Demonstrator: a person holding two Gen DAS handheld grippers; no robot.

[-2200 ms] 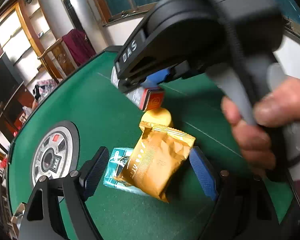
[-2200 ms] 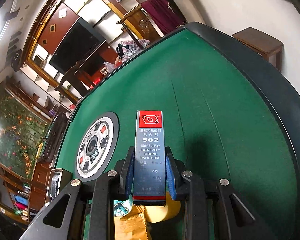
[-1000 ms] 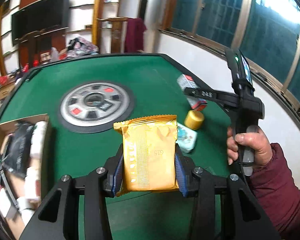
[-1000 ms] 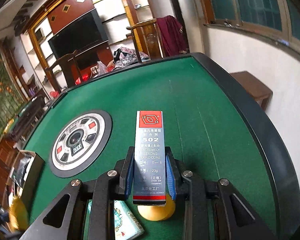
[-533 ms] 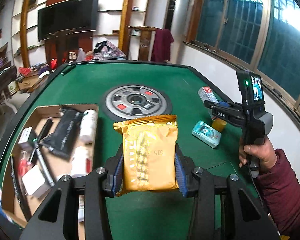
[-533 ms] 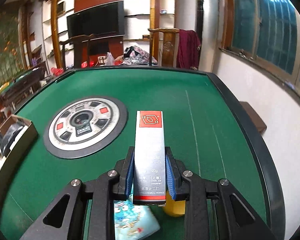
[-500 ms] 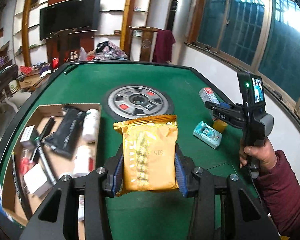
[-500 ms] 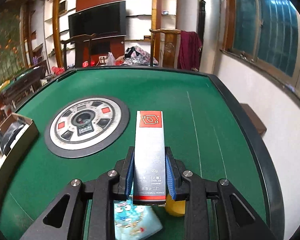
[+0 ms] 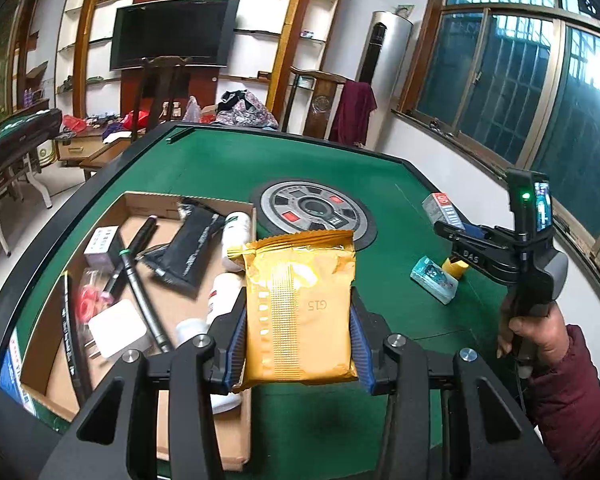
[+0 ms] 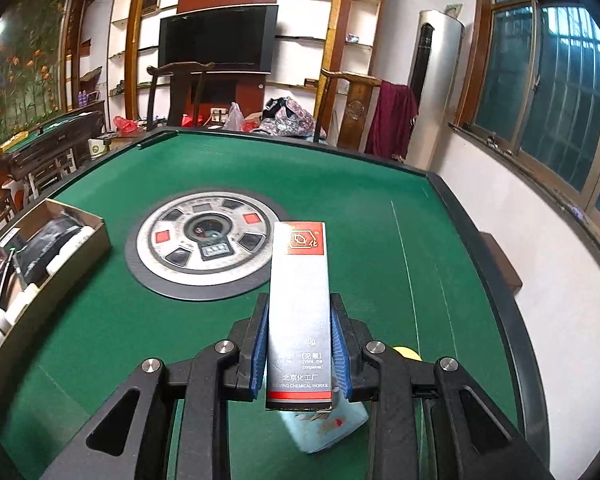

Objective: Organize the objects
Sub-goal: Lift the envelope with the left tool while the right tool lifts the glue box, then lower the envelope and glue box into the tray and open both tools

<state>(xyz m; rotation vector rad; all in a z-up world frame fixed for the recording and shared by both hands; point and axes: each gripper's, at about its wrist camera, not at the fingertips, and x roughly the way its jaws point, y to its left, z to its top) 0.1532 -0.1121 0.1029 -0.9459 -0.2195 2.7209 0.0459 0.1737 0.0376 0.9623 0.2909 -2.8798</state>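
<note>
The left gripper (image 9: 298, 332) clamps a gold foil packet (image 9: 298, 312) between its 2 blue-padded fingers (image 9: 236, 336), the packet upright above the green felt table (image 9: 228, 168). To the left lies an open cardboard box (image 9: 140, 200) holding a black pouch (image 9: 188, 248), white bottles (image 9: 236, 228), a black pen (image 9: 130, 256) and a white charger (image 9: 116, 328). Beyond the packet sits a round grey dial (image 9: 314, 212) set in the felt. At right, a hand (image 9: 536, 328) holds the right gripper (image 9: 452, 226), closed on a grey box with a red end (image 9: 440, 206). Under it on the felt rest a teal packet (image 9: 434, 284) and a yellow cap (image 9: 455, 267), just beside each other.
</note>
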